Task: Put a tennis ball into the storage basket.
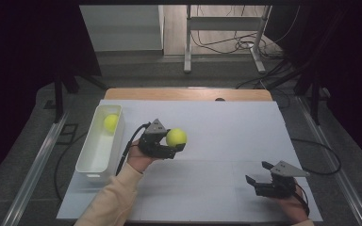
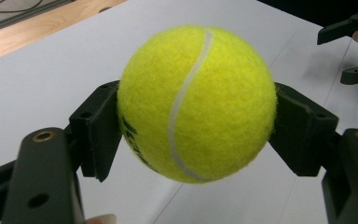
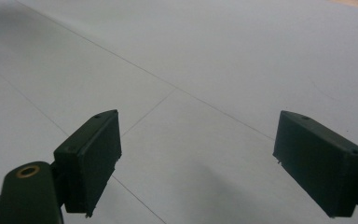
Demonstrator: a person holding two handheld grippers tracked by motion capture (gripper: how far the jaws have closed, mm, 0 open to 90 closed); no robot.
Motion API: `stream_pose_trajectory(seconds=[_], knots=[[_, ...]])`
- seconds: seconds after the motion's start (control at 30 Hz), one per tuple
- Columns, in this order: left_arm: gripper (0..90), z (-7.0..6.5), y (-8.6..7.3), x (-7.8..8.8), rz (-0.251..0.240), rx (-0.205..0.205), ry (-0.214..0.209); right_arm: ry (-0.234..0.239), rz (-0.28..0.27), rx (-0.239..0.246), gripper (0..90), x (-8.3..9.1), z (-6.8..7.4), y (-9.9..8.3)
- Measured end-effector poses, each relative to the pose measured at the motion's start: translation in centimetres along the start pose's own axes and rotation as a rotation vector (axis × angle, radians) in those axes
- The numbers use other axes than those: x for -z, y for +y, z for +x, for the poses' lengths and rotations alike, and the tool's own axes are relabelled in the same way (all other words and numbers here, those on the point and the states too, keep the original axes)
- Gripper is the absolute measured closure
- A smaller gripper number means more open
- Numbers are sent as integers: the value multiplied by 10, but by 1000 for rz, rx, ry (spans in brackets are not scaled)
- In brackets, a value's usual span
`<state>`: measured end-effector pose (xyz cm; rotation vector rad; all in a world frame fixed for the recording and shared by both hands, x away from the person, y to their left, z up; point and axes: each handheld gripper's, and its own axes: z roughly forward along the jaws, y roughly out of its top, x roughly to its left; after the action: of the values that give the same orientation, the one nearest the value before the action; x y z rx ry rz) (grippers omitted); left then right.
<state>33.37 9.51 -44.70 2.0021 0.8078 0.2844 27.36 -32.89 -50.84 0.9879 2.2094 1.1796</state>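
A yellow tennis ball (image 1: 176, 137) (image 2: 198, 102) is clamped between the two black pads of my left gripper (image 1: 175, 144) (image 2: 198, 128), held above the white table sheet (image 1: 217, 141) near its middle left. A second yellow tennis ball (image 1: 111, 122) lies in the far end of a white bin (image 1: 90, 165) at the table's left. My right gripper (image 1: 258, 172) (image 3: 198, 163) rests low at the near right of the sheet, jaws wide apart with only bare white surface between them. The right gripper (image 2: 354, 49) also appears at the top right of the left gripper view.
The white sheet covers a wooden table whose bare edge (image 1: 188, 93) shows at the back. Dark floor with cables and a metal stand's legs (image 1: 224, 42) lie beyond the table. A cream sleeve (image 1: 108, 202) comes in from the bottom left.
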Motion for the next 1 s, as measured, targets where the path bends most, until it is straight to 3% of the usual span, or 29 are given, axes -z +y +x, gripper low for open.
stream_pose_trajectory(seconds=[1.0], knots=[[257, 9, -5, 17, -21, 18, 36, 0, 1, 3, 157, 0, 0, 0]])
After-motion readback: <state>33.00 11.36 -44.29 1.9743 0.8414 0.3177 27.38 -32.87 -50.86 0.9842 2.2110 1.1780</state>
